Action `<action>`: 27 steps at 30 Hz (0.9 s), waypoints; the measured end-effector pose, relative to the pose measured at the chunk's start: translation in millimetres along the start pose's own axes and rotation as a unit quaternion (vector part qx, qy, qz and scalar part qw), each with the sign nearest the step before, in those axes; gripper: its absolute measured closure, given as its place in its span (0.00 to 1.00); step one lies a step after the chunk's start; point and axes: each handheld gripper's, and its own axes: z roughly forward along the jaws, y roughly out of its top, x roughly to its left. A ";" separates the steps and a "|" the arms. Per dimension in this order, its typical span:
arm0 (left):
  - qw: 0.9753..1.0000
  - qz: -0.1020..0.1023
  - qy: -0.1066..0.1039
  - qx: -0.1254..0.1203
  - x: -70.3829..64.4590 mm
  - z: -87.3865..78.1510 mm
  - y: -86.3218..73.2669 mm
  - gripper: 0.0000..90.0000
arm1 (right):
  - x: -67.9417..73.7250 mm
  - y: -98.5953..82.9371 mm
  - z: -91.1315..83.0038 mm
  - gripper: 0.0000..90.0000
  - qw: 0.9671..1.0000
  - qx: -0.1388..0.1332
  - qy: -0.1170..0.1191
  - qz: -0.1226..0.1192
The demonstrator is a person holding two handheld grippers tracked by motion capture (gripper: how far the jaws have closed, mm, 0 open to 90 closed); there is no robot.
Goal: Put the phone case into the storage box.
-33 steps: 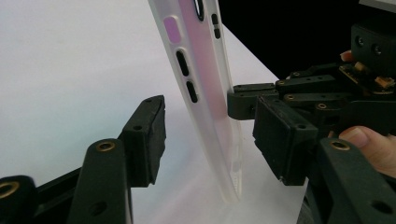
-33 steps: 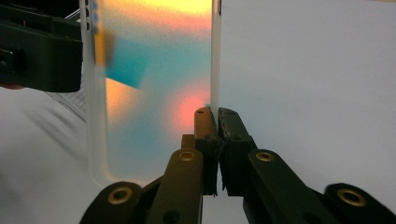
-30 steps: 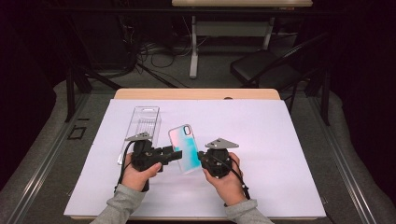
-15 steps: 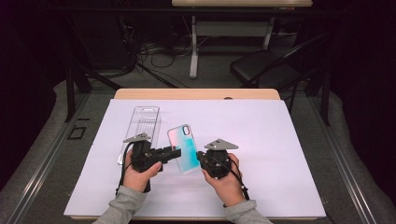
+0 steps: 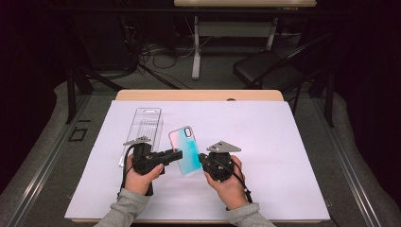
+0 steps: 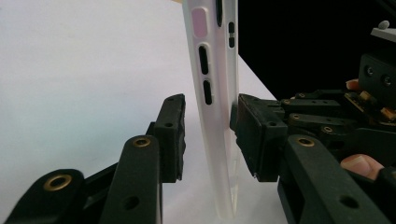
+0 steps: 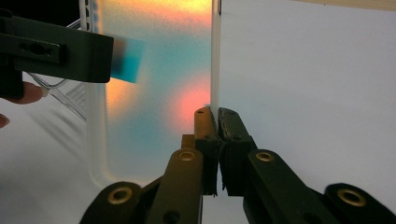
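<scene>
Frosted, translucent plastic with a teal-to-pink tint makes up the phone case (image 5: 185, 150), held off the white table cover (image 5: 293, 156) between the two grippers, near the front middle of the table. It looks light and thin-walled, probably flexible enough to twist if squeezed hard, and its smooth skin may slip, so the stiffer side rims seem the sound places to hold. The right gripper (image 7: 217, 122) does just that: its jaws are pressed onto the case's thin edge, with almost no gap between them. The left gripper (image 6: 208, 135) straddles the opposite rim, beside the slotted button cutouts; one pad (image 6: 250, 135) touches the case while the other stands a little off, so its jaws are spread and not pinching. The case has rounded corners and an oval camera opening near its far end. Behind the left gripper lies a clear, ribbed plastic package (image 5: 144, 126), rigid-looking and glossy, flat on the cover.
</scene>
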 end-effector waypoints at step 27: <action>1.000 -0.021 -0.009 0.000 2.8 -2.0 0.4 0.83 | 1.4 -1.4 1.8 0.97 1.000 0.006 0.016 0.004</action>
